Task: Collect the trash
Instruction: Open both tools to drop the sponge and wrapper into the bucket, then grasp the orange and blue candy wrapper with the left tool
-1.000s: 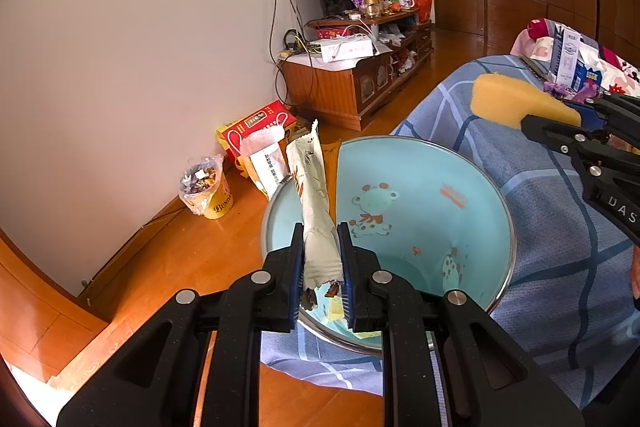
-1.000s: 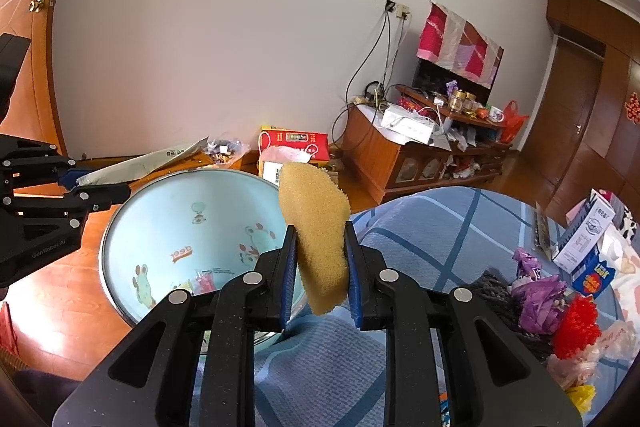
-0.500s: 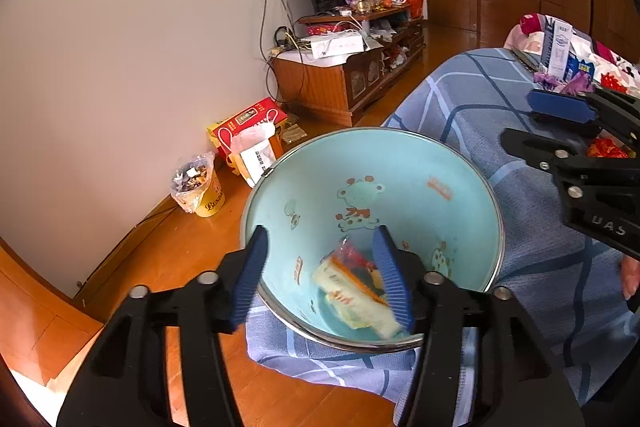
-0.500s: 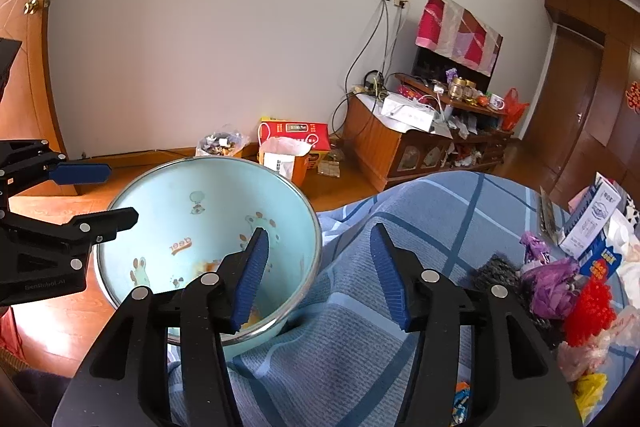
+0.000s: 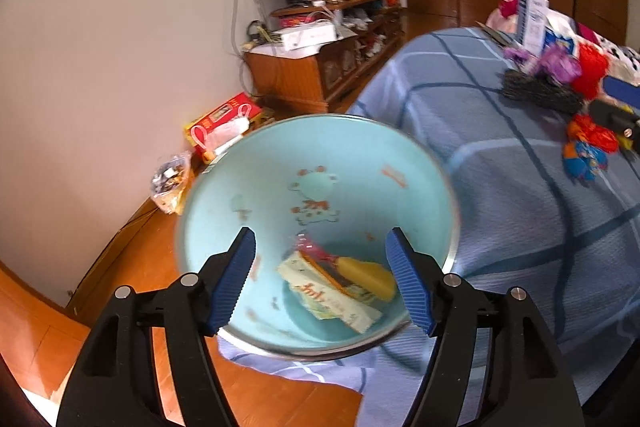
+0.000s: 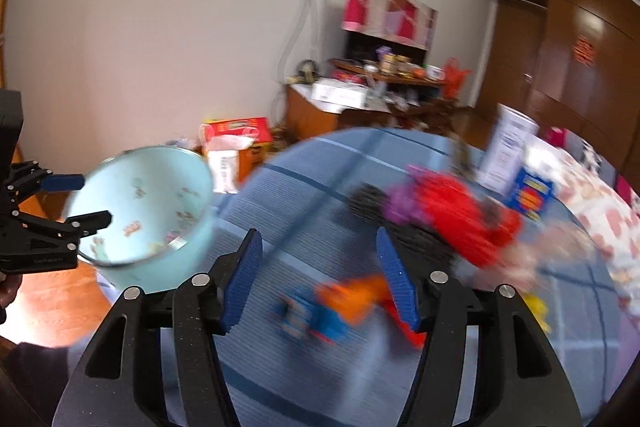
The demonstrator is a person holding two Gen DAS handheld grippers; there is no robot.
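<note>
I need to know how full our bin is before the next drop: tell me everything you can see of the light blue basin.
The light blue basin is a round, deep bowl with a shiny metal-looking rim and cartoon animal prints inside, likely enamel. It sits upright at the edge of the blue checked cloth. At its bottom lie a yellow sponge, a pale printed wrapper and a pink scrap; most of it is empty. The left tongs hover above, opening, touching nothing.
</note>
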